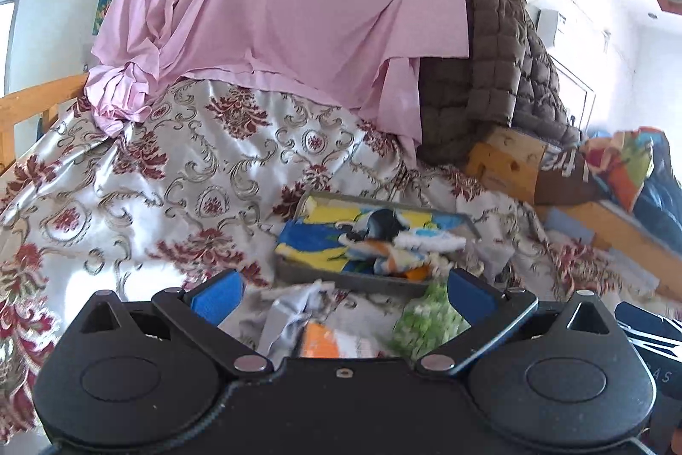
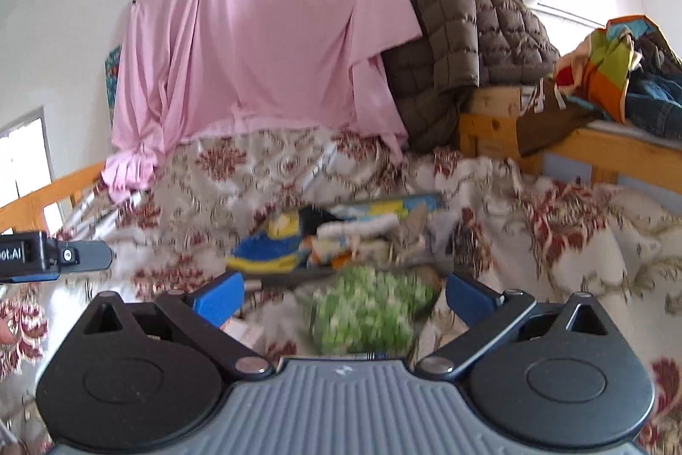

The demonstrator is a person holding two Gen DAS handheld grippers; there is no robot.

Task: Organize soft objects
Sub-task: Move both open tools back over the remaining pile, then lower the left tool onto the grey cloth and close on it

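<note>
Just ahead of right gripper (image 2: 343, 299), green cloth (image 2: 368, 310)

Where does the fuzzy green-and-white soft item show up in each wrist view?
Left wrist view: the fuzzy green-and-white soft item lies low and right of centre, beside the right finger of the open left tool.
Right wrist view: it lies low and central, between the fingers of the open right tool.
Shared landmark: the shallow grey tray of colourful cloths just behind it.
</note>
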